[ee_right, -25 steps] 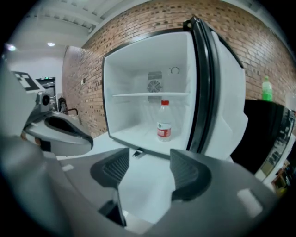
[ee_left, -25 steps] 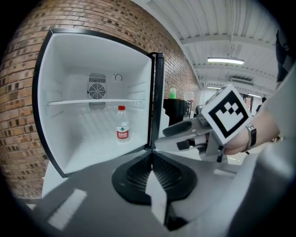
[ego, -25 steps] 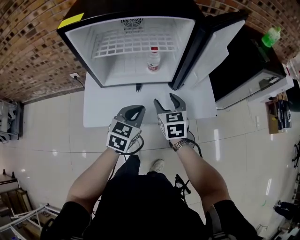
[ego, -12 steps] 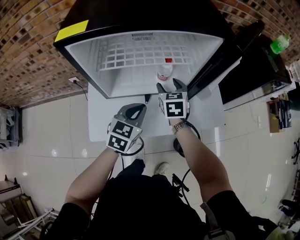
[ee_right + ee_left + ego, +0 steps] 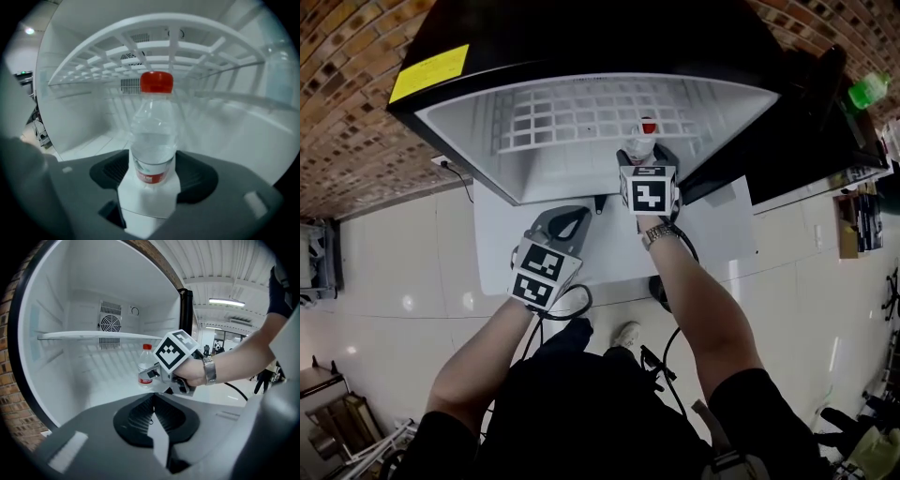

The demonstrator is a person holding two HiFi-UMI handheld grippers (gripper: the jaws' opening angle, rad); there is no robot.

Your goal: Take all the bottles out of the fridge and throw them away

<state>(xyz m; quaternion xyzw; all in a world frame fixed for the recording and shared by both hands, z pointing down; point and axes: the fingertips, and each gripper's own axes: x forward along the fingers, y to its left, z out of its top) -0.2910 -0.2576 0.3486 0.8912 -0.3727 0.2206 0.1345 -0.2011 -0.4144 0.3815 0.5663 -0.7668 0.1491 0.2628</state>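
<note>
A clear water bottle (image 5: 644, 139) with a red cap stands upright on the floor of the open white fridge (image 5: 459, 127), at the right. My right gripper (image 5: 643, 157) has reached into the fridge, and its jaws are opening with the bottle's (image 5: 153, 136) lower part between them; I see no pad pressing on it. From the left gripper view the bottle (image 5: 146, 363) shows just behind the right gripper (image 5: 151, 376). My left gripper (image 5: 565, 217) hangs outside the fridge, in front of its lower edge, shut and empty (image 5: 152, 399).
A white wire shelf (image 5: 572, 112) spans the fridge above the bottle. The fridge door (image 5: 787, 131) stands open at the right. The fridge sits on a white base (image 5: 722, 234). A green bottle (image 5: 870, 89) rests on a black cabinet at the far right.
My right gripper has moved forward from in front of the fridge into it, up to the bottle. The left gripper has stayed about where it was.
</note>
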